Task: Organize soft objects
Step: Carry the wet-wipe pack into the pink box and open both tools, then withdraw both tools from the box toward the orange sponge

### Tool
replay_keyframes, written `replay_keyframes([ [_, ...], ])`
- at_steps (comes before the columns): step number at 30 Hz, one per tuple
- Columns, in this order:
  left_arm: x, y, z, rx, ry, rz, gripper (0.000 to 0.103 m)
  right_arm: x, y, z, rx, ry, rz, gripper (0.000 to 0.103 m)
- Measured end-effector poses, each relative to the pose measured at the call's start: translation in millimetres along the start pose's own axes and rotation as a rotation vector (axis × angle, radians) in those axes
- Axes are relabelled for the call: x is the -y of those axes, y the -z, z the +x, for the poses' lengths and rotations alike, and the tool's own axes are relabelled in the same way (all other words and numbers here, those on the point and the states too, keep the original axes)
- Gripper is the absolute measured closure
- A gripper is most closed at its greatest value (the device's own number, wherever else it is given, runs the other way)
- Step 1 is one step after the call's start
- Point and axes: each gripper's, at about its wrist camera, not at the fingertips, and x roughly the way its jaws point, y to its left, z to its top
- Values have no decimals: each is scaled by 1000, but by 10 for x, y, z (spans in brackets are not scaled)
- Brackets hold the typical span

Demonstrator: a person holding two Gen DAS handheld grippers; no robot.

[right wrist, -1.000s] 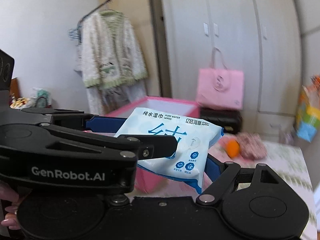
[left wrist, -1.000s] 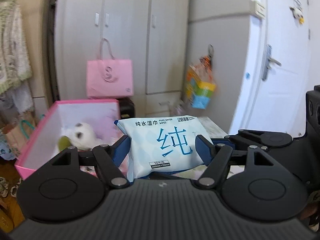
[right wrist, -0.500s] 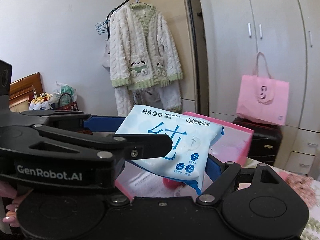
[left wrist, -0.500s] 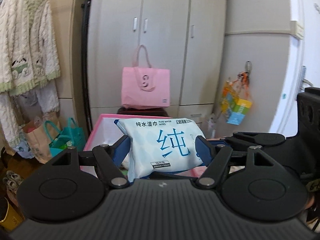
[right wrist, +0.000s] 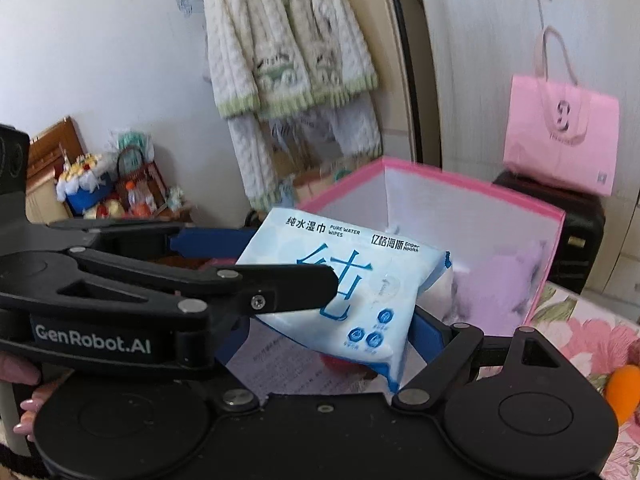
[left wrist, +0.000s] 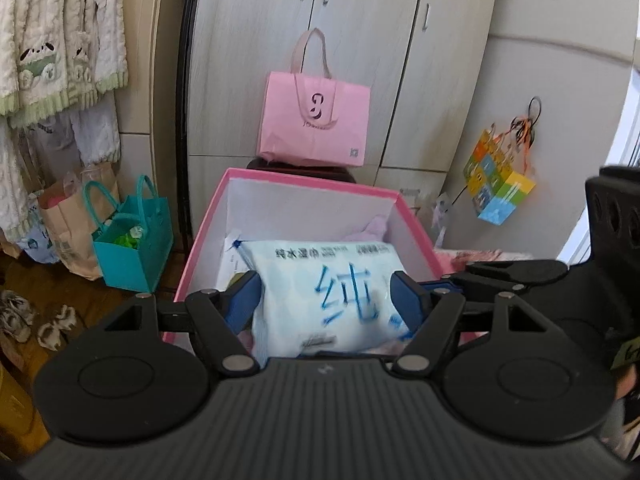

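Note:
A white-and-blue pack of wet wipes (left wrist: pixel 324 296) sits between the blue pads of my left gripper (left wrist: pixel 325 298), tilted forward over the open pink box (left wrist: pixel 308 184). In the right wrist view the same pack (right wrist: pixel 352 280) is held by the left gripper (right wrist: pixel 256 272), with one blue pad of my right gripper (right wrist: pixel 332 332) against its lower right edge. The pink box (right wrist: pixel 472 184) holds a lilac soft item (right wrist: pixel 496 280) and papers (right wrist: pixel 280 364).
A pink tote bag (left wrist: pixel 316 120) stands on a dark case behind the box. A teal bag (left wrist: pixel 132 236) and paper bags stand on the floor at left. A cardigan (right wrist: pixel 288 52) hangs on a rail. An orange toy (right wrist: pixel 624 384) lies on the floral cloth at right.
Both grippers have swung left and tipped down over the pink box. The pack now leans forward into the box opening, and the box interior shows.

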Motion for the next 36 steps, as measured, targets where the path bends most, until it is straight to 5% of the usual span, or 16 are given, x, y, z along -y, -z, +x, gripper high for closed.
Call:
replay_keyframes([
  [5, 53, 85, 68, -1, -133, 103, 32, -2, 80, 102, -54, 71, -72, 15],
  [15, 124, 79, -345, 37, -77, 114, 30, 23, 192, -457, 37, 41, -83, 15],
  [26, 543, 40, -910, 98, -39, 232, 23, 49, 260, -1218, 134, -15, -43, 15],
  [36, 989, 21, -1220, 81, 50, 292, 23, 33, 415, -1838, 165, 94, -36, 14],
])
